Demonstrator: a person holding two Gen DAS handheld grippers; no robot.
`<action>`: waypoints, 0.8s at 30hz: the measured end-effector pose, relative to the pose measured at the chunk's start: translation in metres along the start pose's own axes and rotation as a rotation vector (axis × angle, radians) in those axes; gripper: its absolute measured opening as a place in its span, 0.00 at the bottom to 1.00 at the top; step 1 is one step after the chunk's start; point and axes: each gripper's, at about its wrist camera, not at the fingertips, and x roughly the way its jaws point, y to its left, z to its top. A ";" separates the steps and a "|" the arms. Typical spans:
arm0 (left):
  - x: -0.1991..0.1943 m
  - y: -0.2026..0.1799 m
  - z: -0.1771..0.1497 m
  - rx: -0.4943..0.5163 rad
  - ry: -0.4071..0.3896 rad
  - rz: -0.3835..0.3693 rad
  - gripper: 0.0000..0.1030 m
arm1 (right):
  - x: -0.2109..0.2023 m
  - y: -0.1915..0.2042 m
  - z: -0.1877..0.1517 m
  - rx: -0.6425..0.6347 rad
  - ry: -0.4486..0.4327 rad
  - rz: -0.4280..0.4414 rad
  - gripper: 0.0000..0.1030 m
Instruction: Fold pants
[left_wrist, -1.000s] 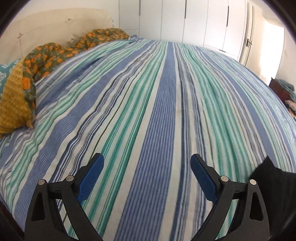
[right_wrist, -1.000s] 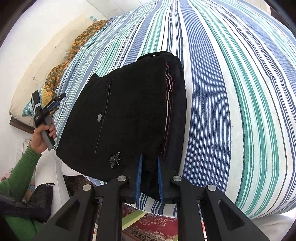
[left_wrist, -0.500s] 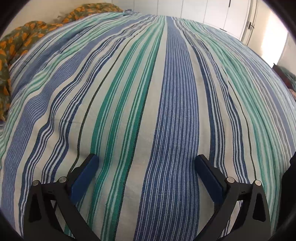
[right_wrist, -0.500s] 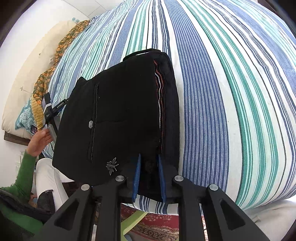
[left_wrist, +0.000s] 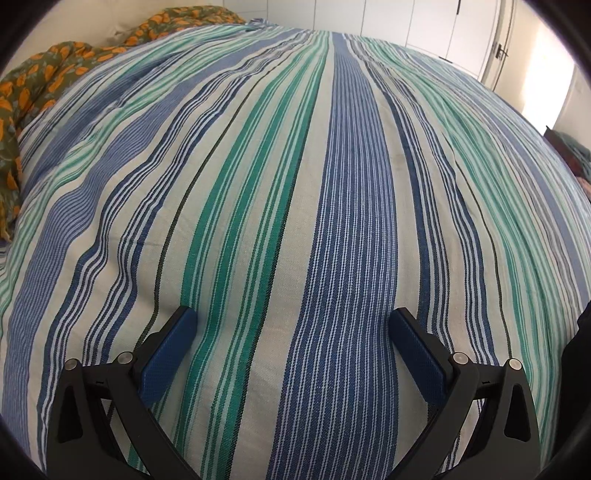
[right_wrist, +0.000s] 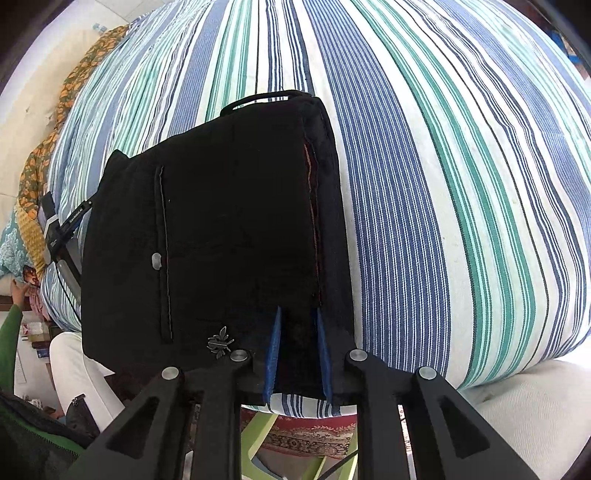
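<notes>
The black pants (right_wrist: 229, 229) lie folded into a thick rectangle on the striped bedspread (right_wrist: 461, 184), near the bed's front edge. My right gripper (right_wrist: 297, 314) is shut on the near edge of the folded pants, its blue pads pressing the cloth between them. My left gripper (left_wrist: 293, 317) is open and empty, low over the bare bedspread (left_wrist: 295, 184). In the left wrist view only a dark sliver of the pants (left_wrist: 580, 350) shows at the right edge. The left gripper also shows in the right wrist view (right_wrist: 55, 229), left of the pants.
An orange-patterned blanket (left_wrist: 44, 81) lies bunched at the head of the bed. White wardrobe doors (left_wrist: 424, 26) stand beyond the bed. Below the bed edge are a patterned rug (right_wrist: 314, 435) and a green stool (right_wrist: 266, 439). The person's green sleeve (right_wrist: 11, 350) is at the left.
My left gripper has dropped closer to the bedspread and stays open. The right gripper has kept its hold on the pants, and the fold has shifted slightly toward the bed's centre.
</notes>
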 end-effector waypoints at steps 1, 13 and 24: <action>0.000 0.000 0.000 0.000 0.000 0.000 1.00 | 0.000 0.001 0.000 0.010 0.004 -0.011 0.18; 0.000 0.000 0.000 0.000 0.000 0.000 1.00 | 0.004 0.004 0.004 0.046 0.012 -0.028 0.18; 0.000 0.000 0.000 0.000 0.000 0.000 1.00 | -0.001 -0.016 -0.013 0.028 -0.080 0.085 0.18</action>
